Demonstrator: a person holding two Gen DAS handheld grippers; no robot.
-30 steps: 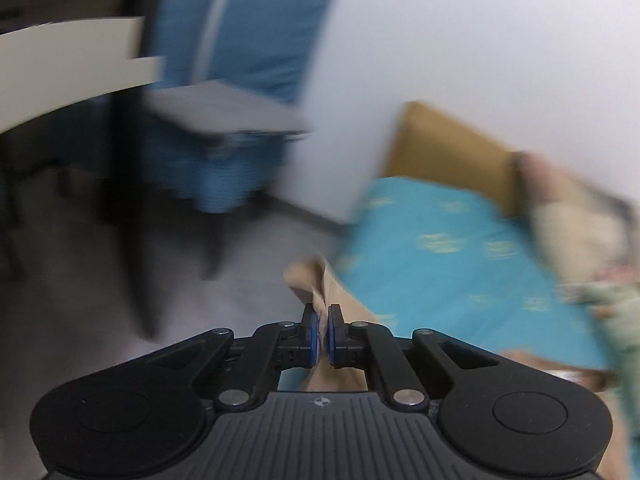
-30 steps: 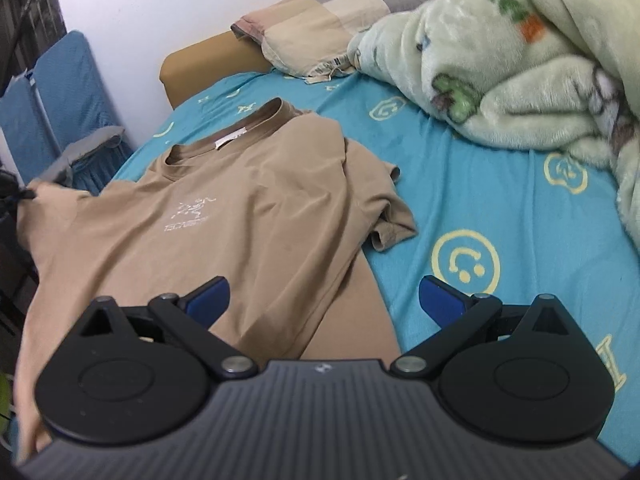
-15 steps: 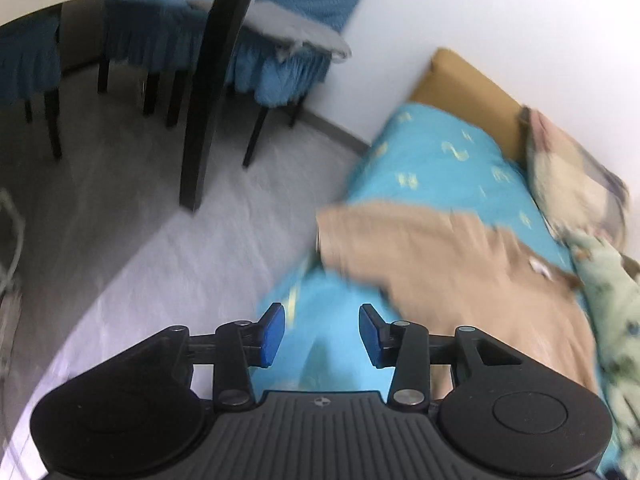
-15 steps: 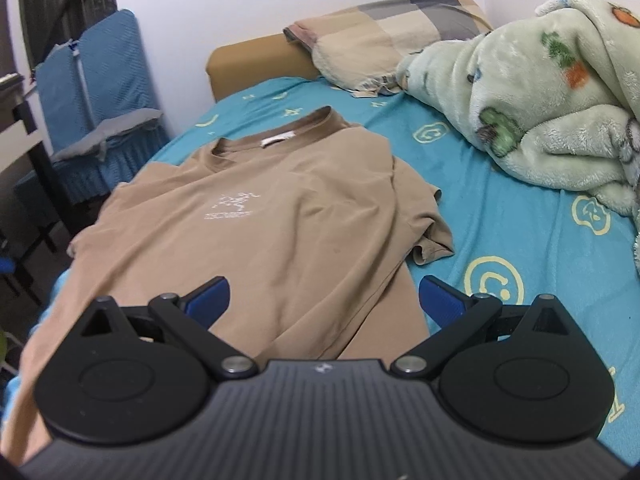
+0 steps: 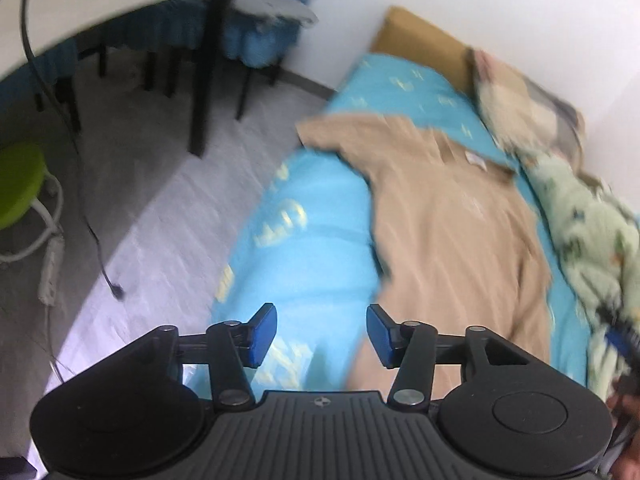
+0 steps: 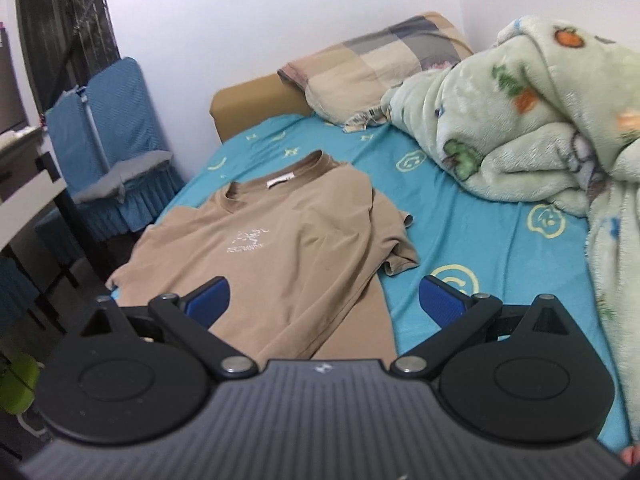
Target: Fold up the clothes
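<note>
A tan T-shirt (image 6: 288, 248) is spread flat on a bed (image 6: 472, 240) sheeted in turquoise. A fleecy green blanket (image 6: 532, 128) is heaped along the bed's right edge. Both the left tongs (image 5: 322, 334) and right tongs (image 6: 324, 300) are held open, empty.

T-shirt (image 6: 288, 248) hem behind right gripper (image 6: 324, 300)

Tan T-shirt (image 6: 288, 248) with white chest logo; turquoise bed sheet (image 6: 480, 240) with yellow smileys; pale green blanket (image 6: 540, 120); plaid pillow (image 6: 376, 68).
</note>
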